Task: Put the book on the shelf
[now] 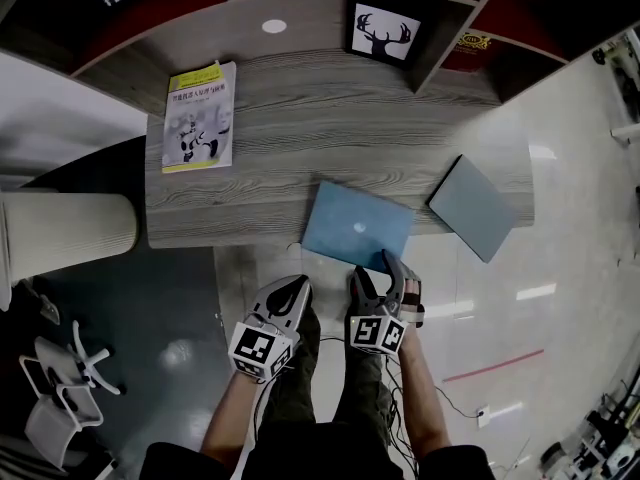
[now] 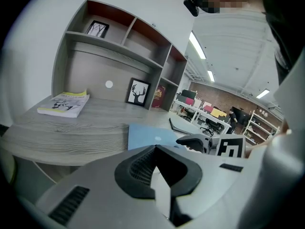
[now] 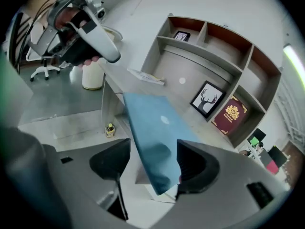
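Observation:
A light blue book (image 1: 357, 225) lies flat at the desk's (image 1: 270, 173) front edge, with its near corner hanging over. My right gripper (image 1: 387, 271) is at that corner. In the right gripper view the blue book (image 3: 152, 123) reaches in between the jaws of the right gripper (image 3: 152, 162), which stand wide open; the left pad is clear of it. My left gripper (image 1: 291, 293) hangs below the desk edge, left of the book, with its jaws together and nothing in them. The shelf's (image 1: 455, 28) compartments rise at the back of the desk.
A yellow-and-white book (image 1: 199, 116) lies at the desk's left and a grey book (image 1: 473, 207) at its right edge. A framed deer picture (image 1: 385, 31) and a red book (image 1: 473, 41) stand in the shelf. A white bin (image 1: 65, 230) and an office chair (image 1: 60, 388) are at the left.

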`<action>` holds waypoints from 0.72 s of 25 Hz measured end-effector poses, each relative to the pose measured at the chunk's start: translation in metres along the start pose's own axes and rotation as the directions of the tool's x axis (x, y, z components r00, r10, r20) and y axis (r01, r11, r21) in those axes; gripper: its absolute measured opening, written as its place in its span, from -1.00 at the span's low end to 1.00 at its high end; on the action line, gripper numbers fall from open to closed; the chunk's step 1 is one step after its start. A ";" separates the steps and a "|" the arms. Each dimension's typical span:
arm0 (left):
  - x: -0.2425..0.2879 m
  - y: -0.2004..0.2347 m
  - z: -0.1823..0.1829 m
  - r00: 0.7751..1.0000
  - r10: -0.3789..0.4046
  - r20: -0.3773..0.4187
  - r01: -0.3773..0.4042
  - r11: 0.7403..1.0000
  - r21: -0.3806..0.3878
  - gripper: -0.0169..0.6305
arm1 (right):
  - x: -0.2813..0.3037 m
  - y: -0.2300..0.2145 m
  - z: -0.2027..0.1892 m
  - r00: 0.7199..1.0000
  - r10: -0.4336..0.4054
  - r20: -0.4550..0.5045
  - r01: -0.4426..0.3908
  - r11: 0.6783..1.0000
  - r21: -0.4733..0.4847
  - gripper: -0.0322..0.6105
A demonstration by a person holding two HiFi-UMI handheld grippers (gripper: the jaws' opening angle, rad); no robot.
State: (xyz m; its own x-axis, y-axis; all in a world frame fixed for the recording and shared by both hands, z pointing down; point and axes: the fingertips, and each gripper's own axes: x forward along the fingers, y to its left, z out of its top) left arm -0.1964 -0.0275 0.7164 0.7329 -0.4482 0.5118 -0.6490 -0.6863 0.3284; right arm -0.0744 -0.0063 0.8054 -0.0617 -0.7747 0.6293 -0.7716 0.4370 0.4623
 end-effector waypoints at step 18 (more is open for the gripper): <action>0.006 -0.005 0.003 1.000 -0.008 -0.002 0.008 1.000 -0.001 -0.94 | 0.003 -0.009 -0.002 0.999 0.019 -0.036 -0.019 1.000 -0.019 -0.18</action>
State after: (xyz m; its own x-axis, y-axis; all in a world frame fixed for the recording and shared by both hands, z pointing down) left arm -0.1881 -0.0282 0.7155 0.7378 -0.4413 0.5108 -0.6431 -0.6894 0.3334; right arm -0.0662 -0.0118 0.8041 -0.0536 -0.7497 0.6596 -0.7583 0.4604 0.4616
